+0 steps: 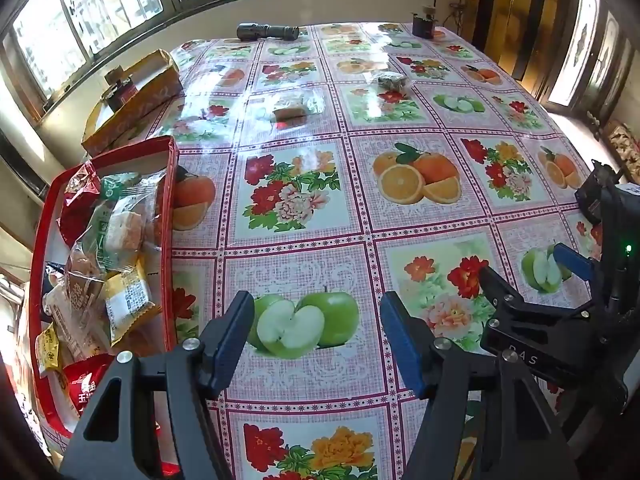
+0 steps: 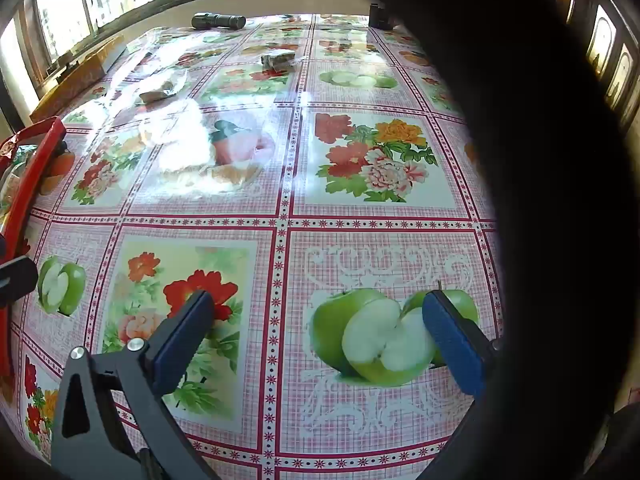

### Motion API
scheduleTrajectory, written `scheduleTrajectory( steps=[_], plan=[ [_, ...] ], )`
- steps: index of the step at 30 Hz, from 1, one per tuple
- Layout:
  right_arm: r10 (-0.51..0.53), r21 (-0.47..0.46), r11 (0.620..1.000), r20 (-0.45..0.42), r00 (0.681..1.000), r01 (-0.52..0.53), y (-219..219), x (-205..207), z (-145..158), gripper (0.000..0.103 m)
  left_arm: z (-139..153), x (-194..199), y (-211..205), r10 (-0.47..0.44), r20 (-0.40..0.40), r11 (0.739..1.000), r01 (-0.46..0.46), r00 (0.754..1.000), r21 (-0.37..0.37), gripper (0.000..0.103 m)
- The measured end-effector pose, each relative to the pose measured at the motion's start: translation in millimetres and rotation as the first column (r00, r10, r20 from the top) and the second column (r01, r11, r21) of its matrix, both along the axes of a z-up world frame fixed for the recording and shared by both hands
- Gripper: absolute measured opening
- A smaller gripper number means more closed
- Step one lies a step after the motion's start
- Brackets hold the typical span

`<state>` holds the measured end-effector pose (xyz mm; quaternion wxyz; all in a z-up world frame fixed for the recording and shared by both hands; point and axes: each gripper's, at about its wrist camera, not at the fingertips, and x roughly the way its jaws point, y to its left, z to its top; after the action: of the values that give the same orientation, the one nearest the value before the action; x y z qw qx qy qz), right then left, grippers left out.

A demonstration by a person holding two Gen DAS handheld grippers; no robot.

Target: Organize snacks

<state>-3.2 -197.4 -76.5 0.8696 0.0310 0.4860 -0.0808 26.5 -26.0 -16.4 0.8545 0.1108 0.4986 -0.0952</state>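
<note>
Far left, the red tray (image 1: 170, 216) is already piled w/ snack packs (image 1: 120, 240). Our left gripper (image 1: 318, 338) hangs apart, empty, near edge. Two clear-wrapped snacks (image 1: 290, 112) (hard to spot in glare) lie far off. Right gripper (image 2: 320, 336) also apart, empty. Risk, we judge: slippery film slides out of pads.

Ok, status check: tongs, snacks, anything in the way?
Left tongs open, empty. Right tongs open, empty. Red tray full of snacks; two wrapped snacks loose on the far table. Path clear; flashlight beyond them.
</note>
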Motion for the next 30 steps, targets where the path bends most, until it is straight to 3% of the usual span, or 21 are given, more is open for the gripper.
scheduleTrajectory(
  steps=[5,8,17,30],
  plan=[
    [0.000,-0.001,1.000,0.000,1.000,0.000,0,0,0,0.103,-2,3,0,0.017,0.028,1.000,-0.017,0.999,0.003,0.065],
    [0.000,-0.001,1.000,-0.001,1.000,0.000,0,0,0,0.103,-9,10,-1,0.035,0.004,0.999,-0.034,0.999,-0.012,0.065],
    [0.000,-0.001,1.000,-0.001,1.000,0.000,0,0,0,0.103,-5,17,18,0.088,0.006,0.991,-0.087,0.996,-0.101,0.065],
    [0.000,-0.001,1.000,-0.001,1.000,0.000,0,0,0,0.103,-11,18,17,0.061,0.006,0.995,-0.061,0.998,-0.083,0.065]
  ],
)
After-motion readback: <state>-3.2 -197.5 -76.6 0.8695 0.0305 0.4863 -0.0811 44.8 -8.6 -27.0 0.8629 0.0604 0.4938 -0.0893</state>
